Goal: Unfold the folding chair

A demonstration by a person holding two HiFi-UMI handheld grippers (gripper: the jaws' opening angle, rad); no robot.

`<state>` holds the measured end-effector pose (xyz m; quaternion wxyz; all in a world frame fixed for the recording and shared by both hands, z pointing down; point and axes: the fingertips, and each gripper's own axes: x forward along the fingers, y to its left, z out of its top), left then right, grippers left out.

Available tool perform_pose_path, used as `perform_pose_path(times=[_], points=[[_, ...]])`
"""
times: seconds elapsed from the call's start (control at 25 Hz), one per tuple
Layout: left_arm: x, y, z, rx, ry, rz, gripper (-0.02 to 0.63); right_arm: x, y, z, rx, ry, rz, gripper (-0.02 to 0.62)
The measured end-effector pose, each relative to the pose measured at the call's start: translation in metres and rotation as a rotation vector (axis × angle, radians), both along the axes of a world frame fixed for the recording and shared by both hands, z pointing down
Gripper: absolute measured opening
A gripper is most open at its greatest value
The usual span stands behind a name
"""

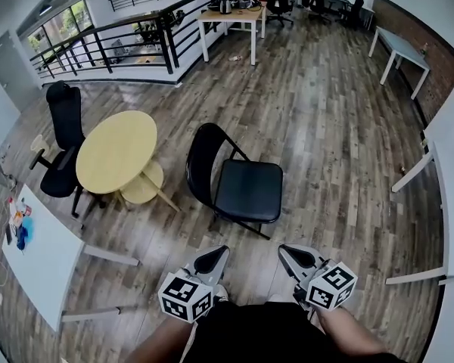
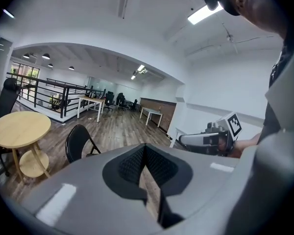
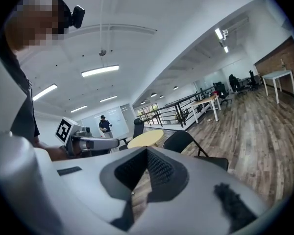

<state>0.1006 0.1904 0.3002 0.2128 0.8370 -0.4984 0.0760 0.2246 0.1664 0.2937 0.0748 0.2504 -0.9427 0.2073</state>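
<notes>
The black folding chair (image 1: 246,190) stands opened out on the wood floor, seat flat and backrest upright, a little ahead of me. It also appears in the left gripper view (image 2: 77,141) and the right gripper view (image 3: 186,143). My left gripper (image 1: 212,259) (image 2: 144,151) is shut with nothing in it, held close to my body and short of the chair. Beside it, my right gripper (image 1: 291,257) (image 3: 147,155) is shut and empty too. Neither gripper touches the chair. Each camera shows the other gripper: the right one (image 2: 206,140) and the left one (image 3: 93,143).
A round yellow table (image 1: 117,151) and a black office chair (image 1: 64,138) stand left of the folding chair. A white table (image 1: 41,259) is at the near left, white desks (image 1: 446,203) along the right, a black railing (image 1: 121,44) at the back. A person (image 3: 104,124) stands far off.
</notes>
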Motion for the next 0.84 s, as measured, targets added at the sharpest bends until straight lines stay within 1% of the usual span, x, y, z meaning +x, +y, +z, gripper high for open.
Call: perform_pose_path(times=[0.24, 0.48, 0.84], points=[[0.001, -0.002, 0.002, -0.001, 0.012, -0.010, 0.006, 0.001, -0.004, 0.003, 0.000, 0.008, -0.004, 0.003], [0.001, -0.006, 0.007, -0.010, 0.033, 0.003, 0.008, -0.002, -0.004, 0.008, 0.005, 0.041, -0.015, 0.003], [-0.002, -0.010, 0.004, -0.012, 0.036, 0.008, 0.008, -0.007, -0.003, 0.013, -0.013, 0.053, -0.009, 0.003]])
